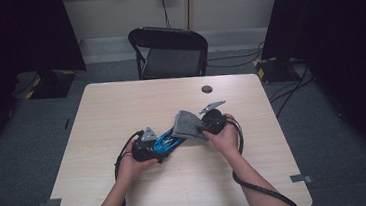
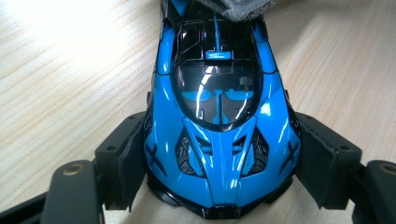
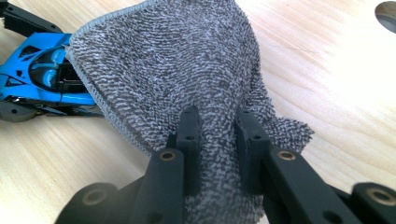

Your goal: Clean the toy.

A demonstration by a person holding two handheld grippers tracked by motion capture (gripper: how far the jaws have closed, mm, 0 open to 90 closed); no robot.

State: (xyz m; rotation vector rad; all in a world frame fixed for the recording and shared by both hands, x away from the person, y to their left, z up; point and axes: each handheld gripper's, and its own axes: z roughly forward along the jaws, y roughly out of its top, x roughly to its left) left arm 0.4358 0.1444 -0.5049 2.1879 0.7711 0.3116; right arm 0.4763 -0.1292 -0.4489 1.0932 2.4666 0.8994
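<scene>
Setting: pale wood table (image 1: 128,188), black folding chair (image 1: 171,51) behind it
Car: blue toy sports car (image 2: 219,116) mid-table, left gripper (image 2: 219,163) clamping its sides
Cloth: grey microfibre cloth (image 3: 173,70) pinched by right gripper (image 3: 217,135), draped over car's far end
Progress: wiping looks underway, windscreen end uncovered
Heading: long axis runs between the grippers
</scene>
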